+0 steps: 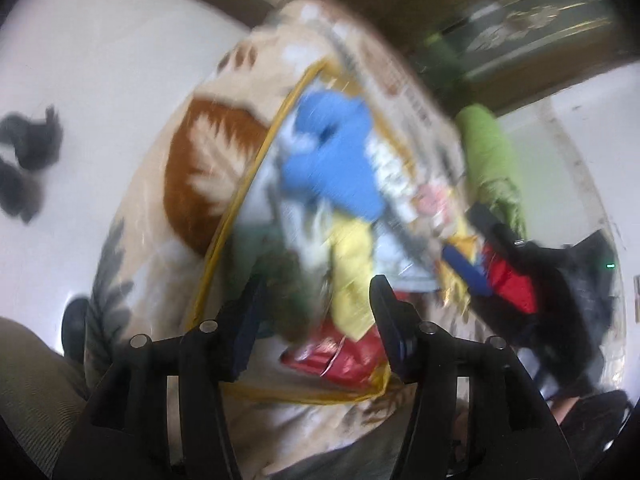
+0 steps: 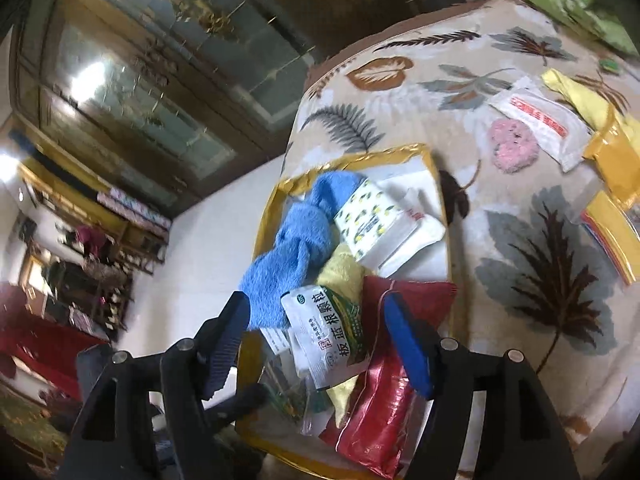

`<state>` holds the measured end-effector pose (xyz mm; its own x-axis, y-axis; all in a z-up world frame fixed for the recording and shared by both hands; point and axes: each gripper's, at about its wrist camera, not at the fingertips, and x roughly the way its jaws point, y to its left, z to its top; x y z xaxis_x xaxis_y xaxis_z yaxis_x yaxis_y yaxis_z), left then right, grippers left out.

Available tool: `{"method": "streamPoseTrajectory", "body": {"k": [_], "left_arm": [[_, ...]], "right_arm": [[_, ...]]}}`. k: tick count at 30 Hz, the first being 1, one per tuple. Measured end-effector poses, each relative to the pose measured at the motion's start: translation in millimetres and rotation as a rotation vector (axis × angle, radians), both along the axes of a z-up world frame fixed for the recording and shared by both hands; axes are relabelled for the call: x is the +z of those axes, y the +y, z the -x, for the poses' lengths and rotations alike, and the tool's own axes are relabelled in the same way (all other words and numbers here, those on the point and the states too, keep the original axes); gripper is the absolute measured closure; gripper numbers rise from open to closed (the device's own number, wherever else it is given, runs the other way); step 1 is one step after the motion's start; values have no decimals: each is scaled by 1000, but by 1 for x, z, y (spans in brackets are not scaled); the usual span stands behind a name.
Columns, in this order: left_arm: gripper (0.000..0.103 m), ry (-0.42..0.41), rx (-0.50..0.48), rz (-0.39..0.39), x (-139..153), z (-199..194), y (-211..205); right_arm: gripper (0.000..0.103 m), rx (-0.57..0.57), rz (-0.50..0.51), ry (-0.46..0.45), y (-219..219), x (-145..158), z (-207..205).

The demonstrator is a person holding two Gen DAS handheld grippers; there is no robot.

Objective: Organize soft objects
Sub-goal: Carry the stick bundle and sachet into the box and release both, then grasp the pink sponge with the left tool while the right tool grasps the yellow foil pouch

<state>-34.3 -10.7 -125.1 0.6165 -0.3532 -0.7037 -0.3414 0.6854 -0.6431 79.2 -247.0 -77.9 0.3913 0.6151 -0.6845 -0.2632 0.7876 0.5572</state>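
Note:
A gold-rimmed tray [image 2: 434, 168] sits on a leaf-patterned blanket and holds a blue towel [image 2: 296, 240], a yellow cloth [image 2: 344, 272], a lemon-print tissue pack [image 2: 372, 220], a white medicine sachet [image 2: 328, 332] and a red packet [image 2: 384, 400]. My right gripper [image 2: 316, 336] is open just above the sachet. My left gripper [image 1: 316, 312] is open over the same tray [image 1: 240, 184], near the yellow cloth [image 1: 352, 280] and red packet [image 1: 340, 356]; the blue towel [image 1: 332, 160] lies beyond. The left view is blurred.
On the blanket [image 2: 532, 264] right of the tray lie a pink sponge [image 2: 512, 144], a white pack [image 2: 540, 120], a yellow cloth [image 2: 580, 96] and yellow bags [image 2: 612, 144]. A green pillow [image 1: 492, 156] lies far. White floor [image 1: 100, 80] surrounds the blanket.

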Motion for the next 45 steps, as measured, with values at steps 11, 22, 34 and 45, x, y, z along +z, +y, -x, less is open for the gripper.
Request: {"method": "streamPoseTrajectory", "body": {"k": [11, 22, 34, 45], "left_arm": [[42, -98, -147, -7, 22, -4, -44], [42, -53, -71, 16, 23, -9, -29], [42, -151, -242, -78, 78, -85, -89], [42, -87, -351, -119, 63, -165, -130]], "right_arm": [[33, -237, -142, -38, -69, 16, -7], [33, -56, -230, 149, -46, -8, -24], [33, -543, -65, 163, -147, 8, -95], [33, -687, -63, 179, -183, -16, -100]]}}
